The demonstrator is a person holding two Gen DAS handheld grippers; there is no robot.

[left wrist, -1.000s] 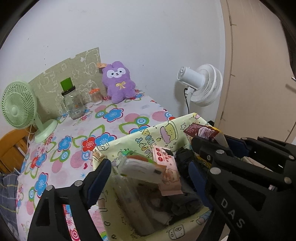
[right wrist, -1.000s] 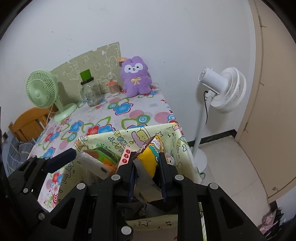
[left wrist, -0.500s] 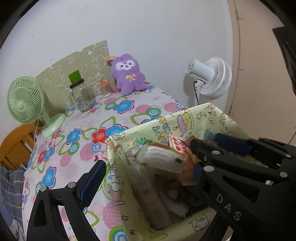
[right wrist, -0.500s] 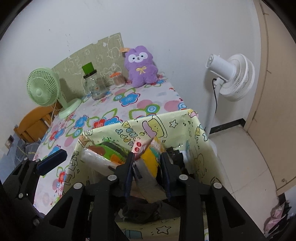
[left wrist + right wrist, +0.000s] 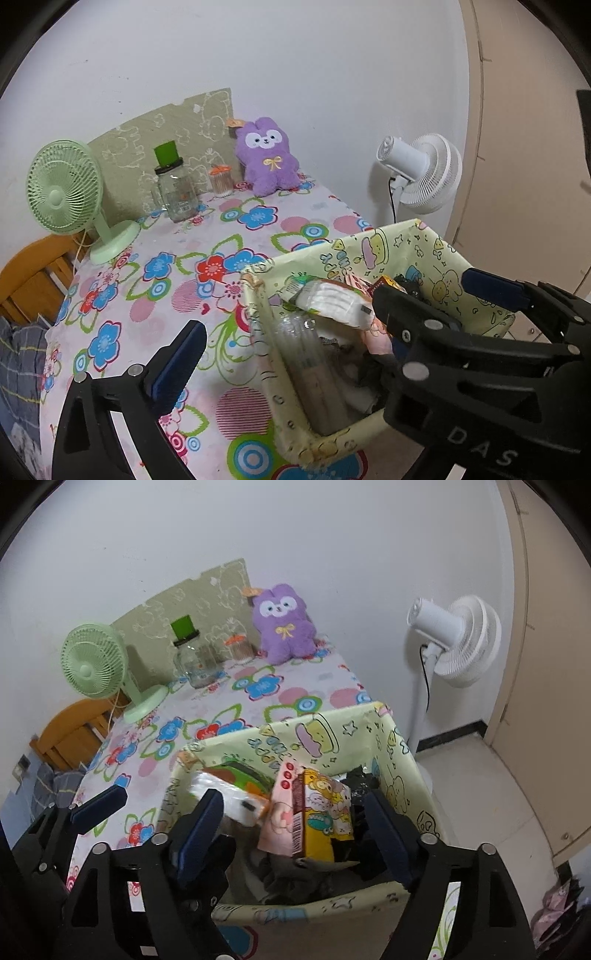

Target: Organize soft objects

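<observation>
Yellow-green fabric bin [image 5: 332,738]: one yellow snack packet [image 5: 325,819], one tissue pack [image 5: 332,301], one clear bottle [image 5: 310,365]; dark contents indistinct. Right gripper [image 5: 295,823] and left gripper [image 5: 284,332]: fingers spread, empty.

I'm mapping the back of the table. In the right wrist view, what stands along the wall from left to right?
Green fan → jar → small pot → purple plush → white fan, standing off the table.

The letters "DAS" stand in white on the right hand-held gripper [image 5: 424,299]
</observation>
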